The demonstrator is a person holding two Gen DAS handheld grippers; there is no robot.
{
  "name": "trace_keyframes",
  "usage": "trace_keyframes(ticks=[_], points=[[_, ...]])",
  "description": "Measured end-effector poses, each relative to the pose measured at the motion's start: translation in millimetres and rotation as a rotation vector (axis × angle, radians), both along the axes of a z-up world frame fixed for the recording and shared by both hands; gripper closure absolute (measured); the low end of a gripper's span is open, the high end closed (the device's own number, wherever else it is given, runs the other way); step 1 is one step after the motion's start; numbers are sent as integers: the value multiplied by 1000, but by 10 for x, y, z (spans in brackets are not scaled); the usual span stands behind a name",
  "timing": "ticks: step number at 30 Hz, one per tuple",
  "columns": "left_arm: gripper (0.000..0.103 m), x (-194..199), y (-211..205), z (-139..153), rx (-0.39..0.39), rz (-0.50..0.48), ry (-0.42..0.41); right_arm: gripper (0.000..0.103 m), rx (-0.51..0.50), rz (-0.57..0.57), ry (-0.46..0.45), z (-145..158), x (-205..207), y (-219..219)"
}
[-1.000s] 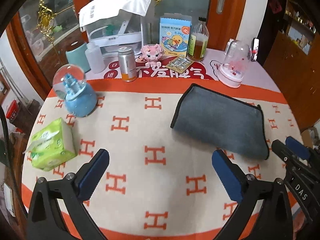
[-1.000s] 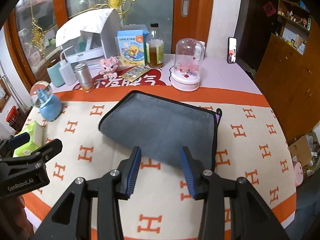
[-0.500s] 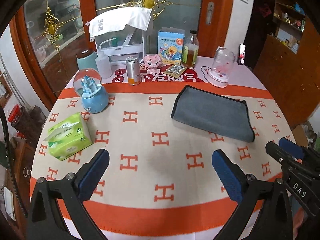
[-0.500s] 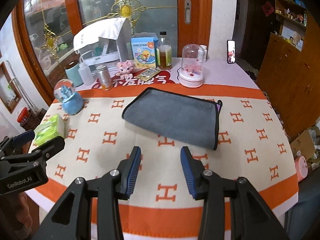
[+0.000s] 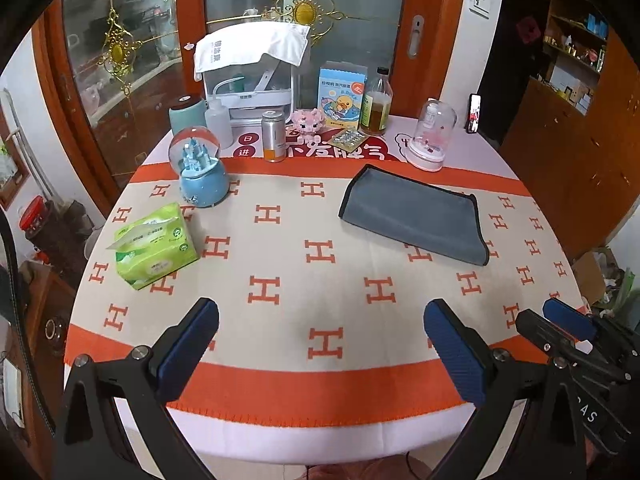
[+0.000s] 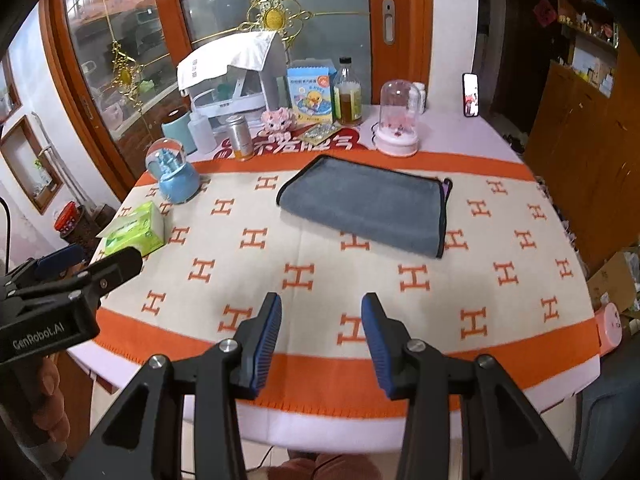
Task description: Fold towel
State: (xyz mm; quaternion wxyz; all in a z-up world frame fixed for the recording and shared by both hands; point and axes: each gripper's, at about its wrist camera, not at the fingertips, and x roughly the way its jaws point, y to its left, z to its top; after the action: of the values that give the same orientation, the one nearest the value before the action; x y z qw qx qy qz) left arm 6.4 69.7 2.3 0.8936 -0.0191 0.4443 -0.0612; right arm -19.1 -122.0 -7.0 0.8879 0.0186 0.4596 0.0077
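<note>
A grey towel (image 5: 416,216) with dark edging lies folded flat on the orange and cream tablecloth, right of centre; it also shows in the right wrist view (image 6: 364,208). My left gripper (image 5: 320,340) is open wide and empty, held over the table's near edge, well back from the towel. My right gripper (image 6: 320,332) is open and empty, also over the near edge. Each gripper shows at the side of the other's view.
A green tissue pack (image 5: 154,246) and a blue snow globe (image 5: 200,168) stand at the left. A can (image 5: 274,136), bottles, a duck box, a pink glass dome (image 5: 430,136) and a white appliance line the back. The round table's edge (image 5: 320,436) is near.
Both grippers have pulled back and up from the towel toward the table's near edge. The towel has stayed folded and still. Both stay open.
</note>
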Motion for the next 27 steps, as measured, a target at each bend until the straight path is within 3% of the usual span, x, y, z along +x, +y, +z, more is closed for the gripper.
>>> trace_keyframes(ticks=[27], points=[[1,-193,-292,136,48,54,-6,60,7,48,-6,199,-34,-109]])
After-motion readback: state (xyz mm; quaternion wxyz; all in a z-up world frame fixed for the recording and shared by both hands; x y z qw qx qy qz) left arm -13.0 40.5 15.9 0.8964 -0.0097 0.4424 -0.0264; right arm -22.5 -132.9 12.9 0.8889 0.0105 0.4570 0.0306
